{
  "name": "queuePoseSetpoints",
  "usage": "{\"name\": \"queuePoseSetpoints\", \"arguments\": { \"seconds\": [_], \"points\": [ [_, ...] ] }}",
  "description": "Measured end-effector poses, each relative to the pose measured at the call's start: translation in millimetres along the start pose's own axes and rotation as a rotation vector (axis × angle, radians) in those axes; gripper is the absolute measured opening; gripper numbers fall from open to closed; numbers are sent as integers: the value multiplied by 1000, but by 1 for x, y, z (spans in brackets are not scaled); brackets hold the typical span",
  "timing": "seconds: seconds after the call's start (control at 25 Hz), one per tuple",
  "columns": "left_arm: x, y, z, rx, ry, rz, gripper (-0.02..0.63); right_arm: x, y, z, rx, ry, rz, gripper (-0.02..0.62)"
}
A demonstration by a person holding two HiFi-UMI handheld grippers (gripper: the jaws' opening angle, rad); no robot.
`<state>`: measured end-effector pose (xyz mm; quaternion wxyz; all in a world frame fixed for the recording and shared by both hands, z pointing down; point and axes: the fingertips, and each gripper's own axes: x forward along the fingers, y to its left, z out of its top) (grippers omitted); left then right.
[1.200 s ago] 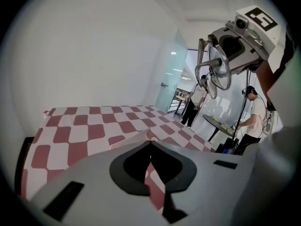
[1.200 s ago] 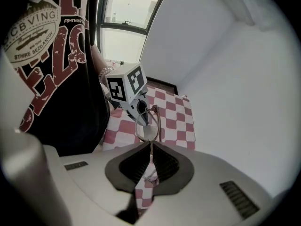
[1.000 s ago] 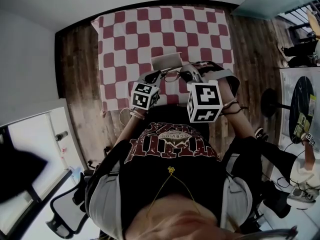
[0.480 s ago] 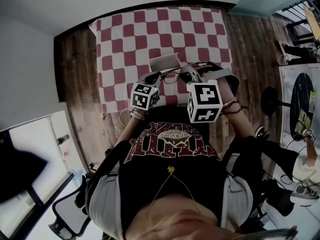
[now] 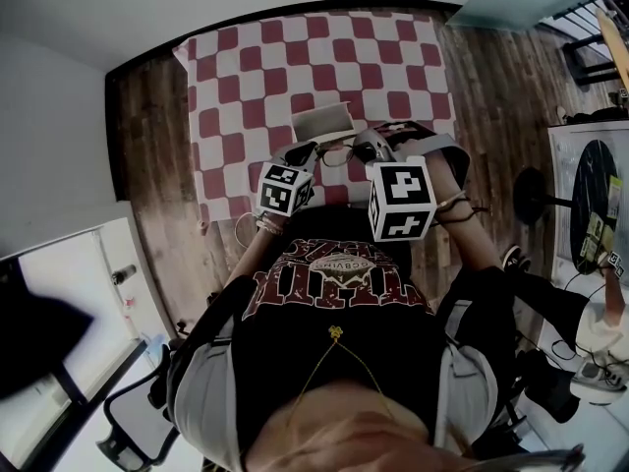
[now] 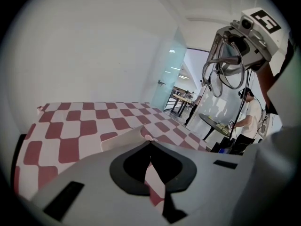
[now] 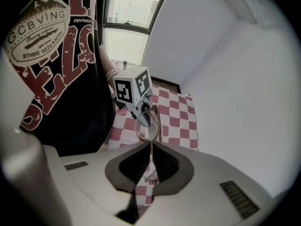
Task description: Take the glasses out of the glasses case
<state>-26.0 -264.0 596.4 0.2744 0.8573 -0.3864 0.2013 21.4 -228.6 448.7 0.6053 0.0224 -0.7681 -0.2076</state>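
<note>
Near the front edge of the desk [image 5: 246, 77], which a red-and-white chequered cloth [image 5: 393, 67] covers, the pale, open, box-shaped glasses case [image 5: 324, 122] lies about midway between the two front corners. The thin-rimmed wire glasses with rounded lenses [image 7: 147, 122] are already out of it. They hang in the air above the front edge, between the two tools. The right gripper [image 7: 150, 144] has its jaws closed on the thin frame and holds only a small part of it. The left gripper [image 6: 150, 141] has its jaws brought together, with the tips right at the near flap of the case. Whether they pinch this flap, I cannot tell.

I think the main danger is this small grip. The frame looks thin and smooth, so it may turn or slip between the jaws if the right tool tilts. Then the glasses would fall on the desk or over its front edge. A harder squeeze could bend the wire.

I count one case, one pair of glasses and two grippers.
</note>
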Motion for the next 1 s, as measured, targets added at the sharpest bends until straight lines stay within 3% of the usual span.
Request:
{"name": "queuePoseSetpoints", "arguments": {
  "seconds": [1.0],
  "points": [
    [-2, -4, -5, -14, 6, -8, -2, 3, 6, -5, 10, 14, 35, 31]
  ]
}}
